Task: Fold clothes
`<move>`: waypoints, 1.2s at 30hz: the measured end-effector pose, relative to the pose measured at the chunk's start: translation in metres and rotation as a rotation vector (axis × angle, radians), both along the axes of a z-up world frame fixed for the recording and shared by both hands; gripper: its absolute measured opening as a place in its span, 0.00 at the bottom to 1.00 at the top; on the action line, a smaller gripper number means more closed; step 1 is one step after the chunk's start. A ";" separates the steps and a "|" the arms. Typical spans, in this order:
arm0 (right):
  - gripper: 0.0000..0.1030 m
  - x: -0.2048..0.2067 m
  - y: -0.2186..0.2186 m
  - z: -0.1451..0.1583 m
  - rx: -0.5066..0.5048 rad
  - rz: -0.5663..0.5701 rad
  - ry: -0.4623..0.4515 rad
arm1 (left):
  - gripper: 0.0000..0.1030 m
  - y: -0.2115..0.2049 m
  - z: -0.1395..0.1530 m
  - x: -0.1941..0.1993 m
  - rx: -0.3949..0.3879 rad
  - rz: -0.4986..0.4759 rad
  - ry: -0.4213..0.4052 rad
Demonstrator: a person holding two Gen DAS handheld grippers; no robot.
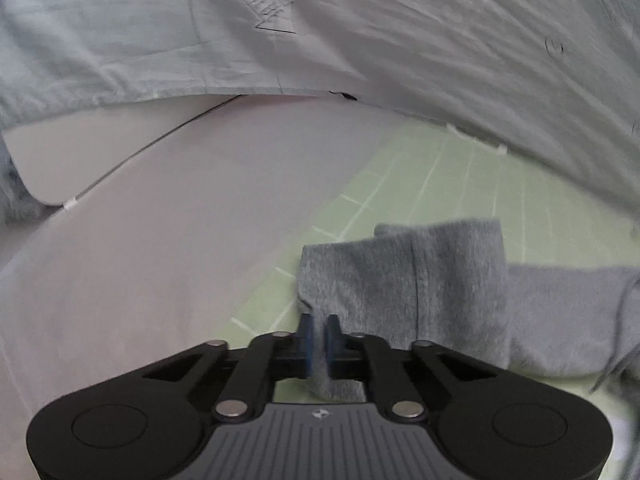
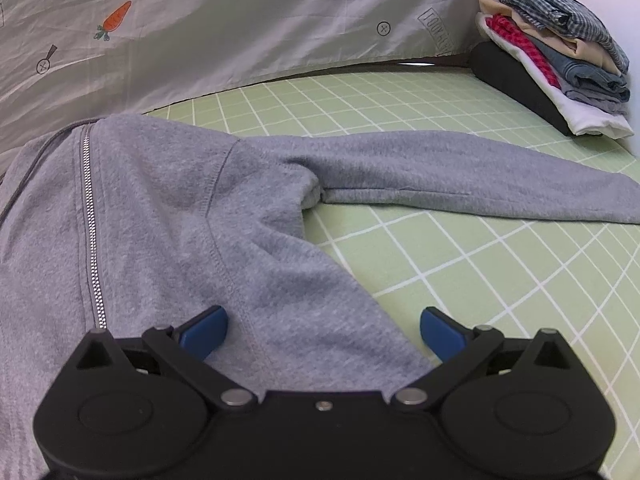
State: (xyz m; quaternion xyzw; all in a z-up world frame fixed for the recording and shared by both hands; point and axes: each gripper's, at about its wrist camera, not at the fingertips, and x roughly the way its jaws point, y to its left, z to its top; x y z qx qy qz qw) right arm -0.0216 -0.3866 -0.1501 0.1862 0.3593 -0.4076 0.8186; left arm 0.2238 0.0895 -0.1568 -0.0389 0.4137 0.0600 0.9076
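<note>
On the green grid mat (image 2: 460, 240): your grey zip hoodie (image 2: 160, 216) lies spread, one sleeve (image 2: 460, 176) stretched sideways.
Left gripper (image 1: 319, 338): pinched shut on a cuff edge; thin bite, it may slip if you tug.
Right gripper (image 2: 322, 330): jaws wide, holding nothing, poised over the hem.
Fabric: soft, thick fleece; metal zipper (image 2: 91, 232) could buckle the fold.

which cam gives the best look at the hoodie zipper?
Right wrist. The zipper runs in full view down the grey hoodie, metal teeth sharp, left of the open right tongs. The left wrist view shows no zipper, only a folded grey sleeve end pinched in the shut left tongs.
</note>
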 end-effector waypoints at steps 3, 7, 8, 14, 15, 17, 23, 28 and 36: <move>1.00 -0.001 0.000 0.000 -0.003 0.001 -0.002 | 0.05 0.029 0.009 -0.005 0.020 0.081 -0.018; 1.00 -0.002 0.001 -0.001 -0.010 0.001 -0.009 | 0.05 0.068 0.020 -0.012 0.048 0.188 -0.043; 1.00 -0.002 0.001 -0.001 -0.012 0.000 -0.010 | 0.05 0.078 0.023 -0.014 0.055 0.215 -0.049; 1.00 -0.002 0.003 -0.001 -0.019 -0.001 -0.015 | 0.05 0.120 0.032 -0.023 0.057 0.336 -0.075; 1.00 -0.002 0.003 -0.002 -0.020 0.000 -0.015 | 0.05 0.122 0.034 -0.024 0.059 0.340 -0.081; 1.00 -0.003 0.004 -0.002 -0.023 0.002 -0.017 | 0.05 0.123 0.038 -0.026 0.070 0.336 -0.099; 1.00 -0.004 0.005 -0.003 -0.032 0.008 -0.023 | 0.05 0.125 0.066 -0.037 0.025 0.356 -0.204; 1.00 -0.005 0.007 -0.004 -0.042 0.010 -0.030 | 0.05 0.123 0.085 -0.033 0.056 0.344 -0.249; 1.00 -0.007 0.007 -0.004 -0.041 0.019 -0.035 | 0.49 0.115 0.053 -0.045 0.001 0.374 -0.063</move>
